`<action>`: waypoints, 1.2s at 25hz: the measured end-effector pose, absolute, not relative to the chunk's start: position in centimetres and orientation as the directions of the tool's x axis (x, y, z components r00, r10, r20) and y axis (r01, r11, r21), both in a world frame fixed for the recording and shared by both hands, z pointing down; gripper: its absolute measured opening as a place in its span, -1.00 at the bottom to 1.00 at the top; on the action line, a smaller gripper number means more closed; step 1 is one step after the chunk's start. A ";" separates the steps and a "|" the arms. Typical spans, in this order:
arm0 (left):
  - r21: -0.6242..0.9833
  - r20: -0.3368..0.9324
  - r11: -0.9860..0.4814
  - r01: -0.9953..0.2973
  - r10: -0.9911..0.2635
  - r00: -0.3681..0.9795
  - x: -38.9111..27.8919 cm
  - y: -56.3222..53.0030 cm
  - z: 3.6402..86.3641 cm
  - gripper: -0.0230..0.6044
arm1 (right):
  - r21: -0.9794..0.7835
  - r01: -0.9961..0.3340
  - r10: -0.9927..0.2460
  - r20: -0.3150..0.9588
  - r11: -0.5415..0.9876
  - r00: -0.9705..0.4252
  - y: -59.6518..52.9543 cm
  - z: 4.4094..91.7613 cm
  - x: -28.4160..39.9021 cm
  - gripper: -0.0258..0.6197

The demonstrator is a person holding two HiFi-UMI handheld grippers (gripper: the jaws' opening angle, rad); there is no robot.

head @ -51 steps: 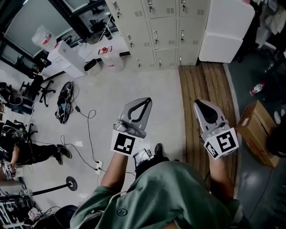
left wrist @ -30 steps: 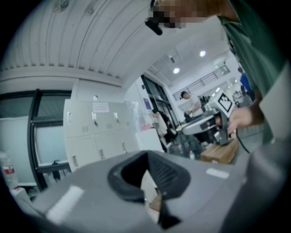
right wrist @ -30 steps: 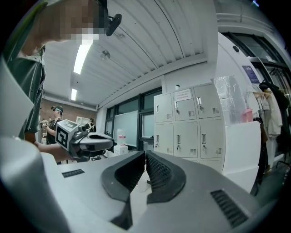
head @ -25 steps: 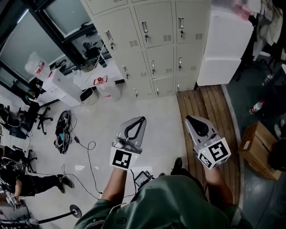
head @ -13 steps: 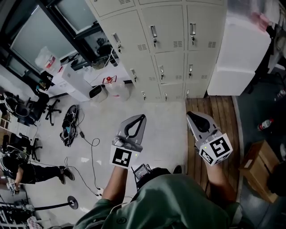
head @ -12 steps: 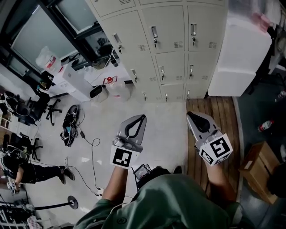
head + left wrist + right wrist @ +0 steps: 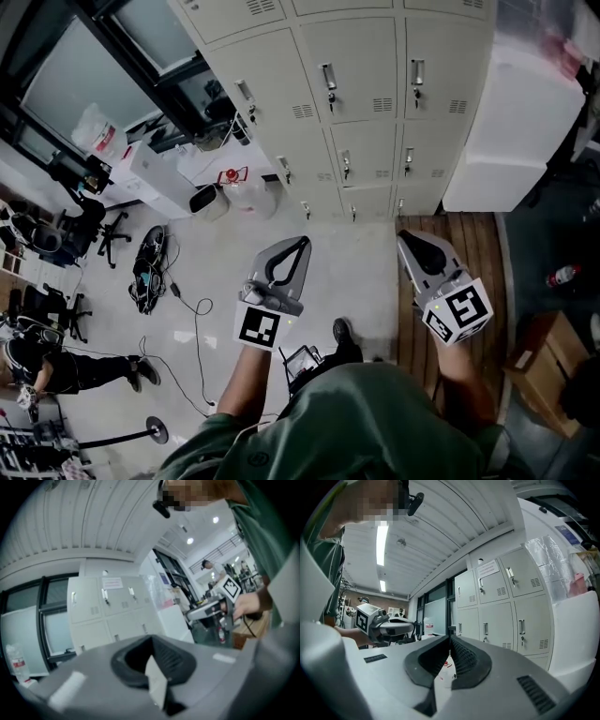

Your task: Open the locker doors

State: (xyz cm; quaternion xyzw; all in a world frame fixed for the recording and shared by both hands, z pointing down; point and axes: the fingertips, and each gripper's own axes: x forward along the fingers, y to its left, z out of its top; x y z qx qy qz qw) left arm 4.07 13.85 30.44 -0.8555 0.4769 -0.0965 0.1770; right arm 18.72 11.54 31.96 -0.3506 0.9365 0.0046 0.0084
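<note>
A bank of cream lockers (image 7: 366,103) fills the top of the head view, every door shut, each with a small handle and vent. Both grippers hang in the air well short of them, above the floor. My left gripper (image 7: 303,241) points at the lower lockers, jaws closed together with nothing between them. My right gripper (image 7: 403,236) is held level with it on the right, also shut and empty. The left gripper view has the lockers (image 7: 108,606) far beyond my left gripper (image 7: 151,639). Past my right gripper (image 7: 450,638), the right gripper view frames the lockers (image 7: 501,606).
A large white cabinet (image 7: 525,112) stands right of the lockers. A water jug (image 7: 246,195) sits at their left foot. A wooden platform (image 7: 469,272) runs along the right, with a bottle (image 7: 561,276) and cardboard box (image 7: 539,375) beyond. Cables (image 7: 150,262) lie on the floor at left.
The lockers have grown larger and slid lower in the head view as the person came closer. Both grippers stay shut, held side by side in about the same pose.
</note>
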 end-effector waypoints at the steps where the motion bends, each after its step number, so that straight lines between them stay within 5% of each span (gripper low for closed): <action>1: -0.396 -0.005 -0.486 -0.779 -0.848 0.531 3.6 12.9 30.4 -0.93 | 0.005 -0.660 -0.660 -0.019 0.751 -0.751 10.7 31.9 18.3 -0.90; 16: -0.411 -0.044 -0.551 -0.726 -0.784 0.620 -3.1 0.3 29.7 -0.93 | 0.033 -0.716 -0.716 -0.015 0.697 -0.698 -0.7 30.9 10.5 -0.90; 30: -0.354 -0.049 -0.508 -0.785 -0.829 0.558 -5.0 -9.8 29.7 -0.93 | 0.021 -0.666 -0.666 -0.006 0.746 -0.746 -12.4 31.5 8.5 -0.90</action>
